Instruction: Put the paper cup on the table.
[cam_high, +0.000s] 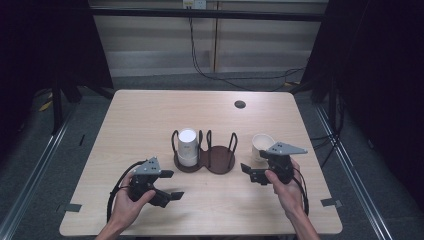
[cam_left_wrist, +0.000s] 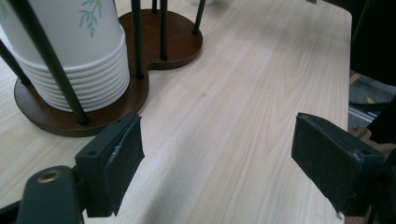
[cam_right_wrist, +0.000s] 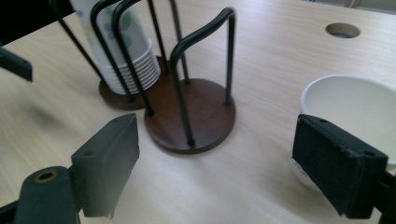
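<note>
A dark wooden cup holder (cam_high: 220, 161) with black wire posts stands mid-table. Its left ring holds a stack of upside-down white paper cups (cam_high: 188, 146) with a leaf print; its right ring is bare. One white cup (cam_high: 261, 143) stands upright, right of the holder. My left gripper (cam_high: 172, 185) is open in front of the stack, nothing between its jaws. My right gripper (cam_high: 257, 164) is open just in front of the single cup. In the left gripper view the stack (cam_left_wrist: 70, 46) is at upper left. In the right gripper view the cup (cam_right_wrist: 355, 102) sits by the right jaw.
The light wood table (cam_high: 150, 115) has a round cable hole (cam_high: 240, 104) at the back right. Dark curtains flank both sides, and cables hang down the back wall. Tape marks sit on the floor near the front corners.
</note>
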